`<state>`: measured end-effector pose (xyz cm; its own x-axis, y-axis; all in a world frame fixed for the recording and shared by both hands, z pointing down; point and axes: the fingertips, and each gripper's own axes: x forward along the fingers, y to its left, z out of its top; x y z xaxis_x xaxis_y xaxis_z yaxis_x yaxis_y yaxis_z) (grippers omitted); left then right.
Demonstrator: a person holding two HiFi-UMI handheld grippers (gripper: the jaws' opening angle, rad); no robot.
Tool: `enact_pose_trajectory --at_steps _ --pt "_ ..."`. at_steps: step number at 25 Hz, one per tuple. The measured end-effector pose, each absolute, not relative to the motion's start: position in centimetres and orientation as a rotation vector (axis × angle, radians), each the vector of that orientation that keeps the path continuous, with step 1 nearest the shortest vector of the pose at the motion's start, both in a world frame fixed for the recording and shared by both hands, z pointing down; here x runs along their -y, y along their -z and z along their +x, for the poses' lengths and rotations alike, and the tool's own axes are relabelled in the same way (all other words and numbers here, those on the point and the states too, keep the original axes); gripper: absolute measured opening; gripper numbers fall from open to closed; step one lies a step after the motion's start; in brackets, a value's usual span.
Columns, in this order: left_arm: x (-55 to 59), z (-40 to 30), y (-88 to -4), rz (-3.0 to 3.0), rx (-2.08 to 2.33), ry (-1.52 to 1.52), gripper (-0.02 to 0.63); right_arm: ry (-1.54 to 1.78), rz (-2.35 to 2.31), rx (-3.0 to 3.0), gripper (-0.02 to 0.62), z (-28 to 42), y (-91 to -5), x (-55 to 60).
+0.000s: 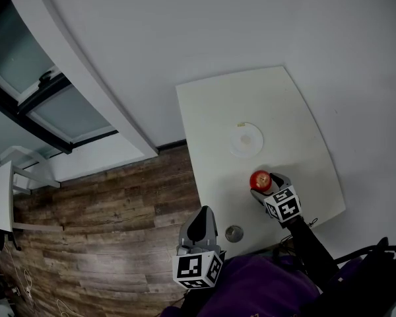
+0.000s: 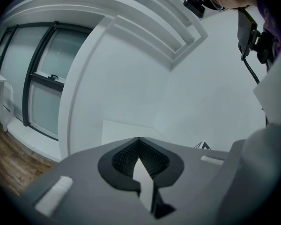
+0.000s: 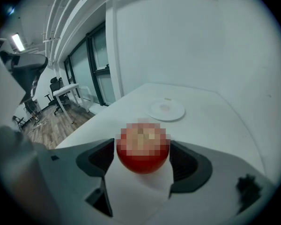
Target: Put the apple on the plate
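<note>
Right gripper view: red round apple [image 3: 143,162] sits on white table [image 3: 210,121], between right gripper [image 3: 142,145] jaws, which are spread wide and unclamped.
Plate: small white round plate [image 3: 165,110] lies beyond the apple, apart from it.
Left gripper [image 2: 139,162]: jaws together, empty.

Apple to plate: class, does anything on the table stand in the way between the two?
Nothing visible does. Only bare table lies between the apple and the plate; the small grey disc sits near the person's edge, off that path.
</note>
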<state>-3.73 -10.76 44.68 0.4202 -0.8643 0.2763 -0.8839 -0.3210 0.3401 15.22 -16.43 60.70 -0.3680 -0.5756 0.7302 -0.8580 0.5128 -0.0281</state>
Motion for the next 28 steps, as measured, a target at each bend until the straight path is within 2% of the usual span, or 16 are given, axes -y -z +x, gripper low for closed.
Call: enact_pose_trajectory --at_steps 28 --pt "11.6 -4.0 -44.9 2.228 1.506 -0.050 0.006 -0.464 1.156 2.145 0.359 14.9 -58.2 19.1"
